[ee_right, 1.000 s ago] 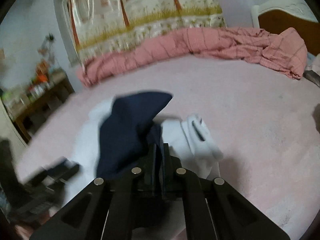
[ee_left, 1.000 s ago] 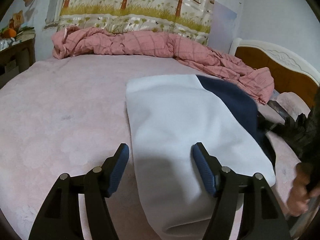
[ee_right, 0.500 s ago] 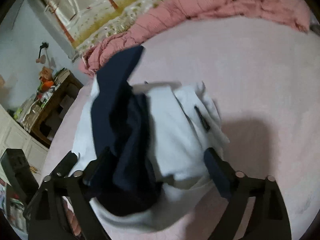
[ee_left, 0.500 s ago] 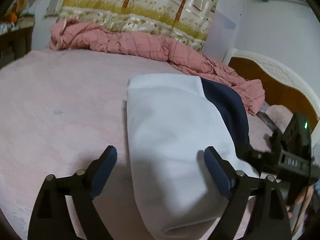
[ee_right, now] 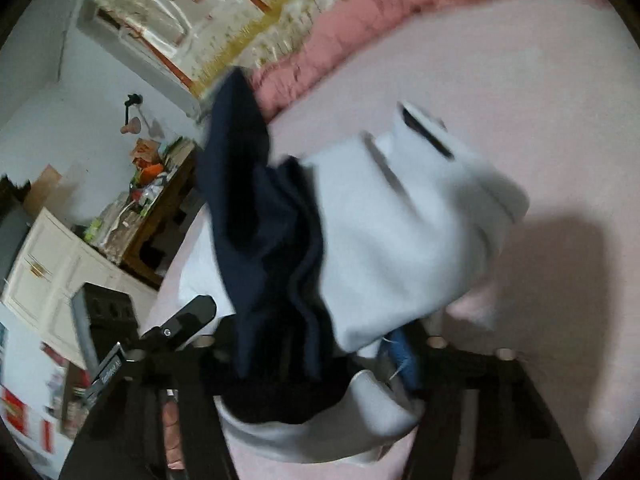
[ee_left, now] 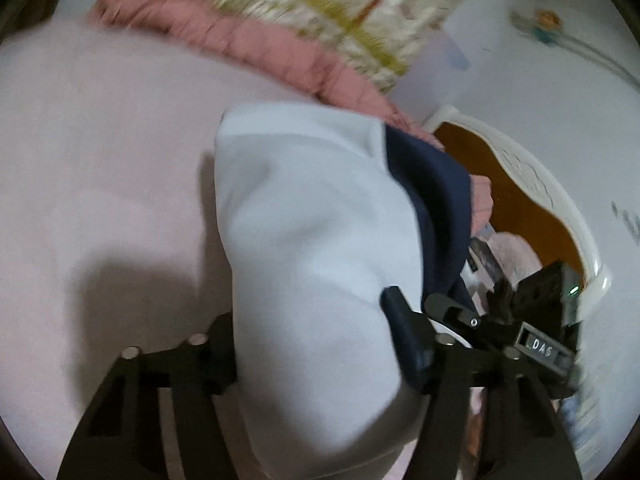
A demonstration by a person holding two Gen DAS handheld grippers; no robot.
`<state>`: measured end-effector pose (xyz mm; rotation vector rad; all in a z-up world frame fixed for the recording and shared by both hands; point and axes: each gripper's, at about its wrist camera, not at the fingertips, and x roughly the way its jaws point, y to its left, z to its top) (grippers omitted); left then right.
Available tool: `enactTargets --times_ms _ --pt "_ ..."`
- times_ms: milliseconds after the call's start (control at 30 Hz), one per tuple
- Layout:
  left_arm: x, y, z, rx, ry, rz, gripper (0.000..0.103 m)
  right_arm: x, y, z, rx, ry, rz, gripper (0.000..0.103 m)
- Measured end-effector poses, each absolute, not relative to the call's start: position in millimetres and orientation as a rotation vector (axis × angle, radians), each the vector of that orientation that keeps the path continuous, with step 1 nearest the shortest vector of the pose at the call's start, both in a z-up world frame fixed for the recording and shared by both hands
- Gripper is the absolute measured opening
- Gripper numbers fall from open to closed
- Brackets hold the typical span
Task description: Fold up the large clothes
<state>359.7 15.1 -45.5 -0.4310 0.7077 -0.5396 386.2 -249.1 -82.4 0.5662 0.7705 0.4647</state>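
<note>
A folded white garment (ee_left: 304, 208) with a navy part (ee_left: 432, 200) is bunched up over the pink bed, casting a shadow on the sheet. My left gripper (ee_left: 316, 320) has its jaws closing round the near end; the blue right pad (ee_left: 404, 340) presses into the white cloth, and the left pad is hidden under it. In the right wrist view the same garment (ee_right: 400, 232) and its navy folds (ee_right: 248, 184) fill the space between the closing jaws of my right gripper (ee_right: 316, 344), whose pads are mostly buried in cloth. The two grippers stand close, side by side.
The pink bed sheet (ee_left: 100, 140) spreads left and ahead. A crumpled pink quilt (ee_left: 248, 40) lies along the far side under a patterned curtain. A white and wood headboard (ee_left: 520, 184) stands right. A cluttered wooden desk (ee_right: 160, 184) and a white cabinet (ee_right: 52, 264) stand beside the bed.
The right gripper, shut on navy cloth a second ago, opened wide and has narrowed round the bundle. The left jaws widened, then narrowed on the white end. Both views have rolled and blurred.
</note>
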Motion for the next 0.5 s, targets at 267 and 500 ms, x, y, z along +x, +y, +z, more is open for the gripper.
enactTargets --times_ms 267,500 --pt "326.8 -39.5 18.5 -0.371 0.596 -0.689 0.056 316.4 -289.5 -24.0 0.528 0.576 0.402 0.045" --pt "292.5 -178.7 89.8 -0.323 0.539 -0.895 0.056 228.5 -405.9 53.7 0.53 0.443 0.239 0.045"
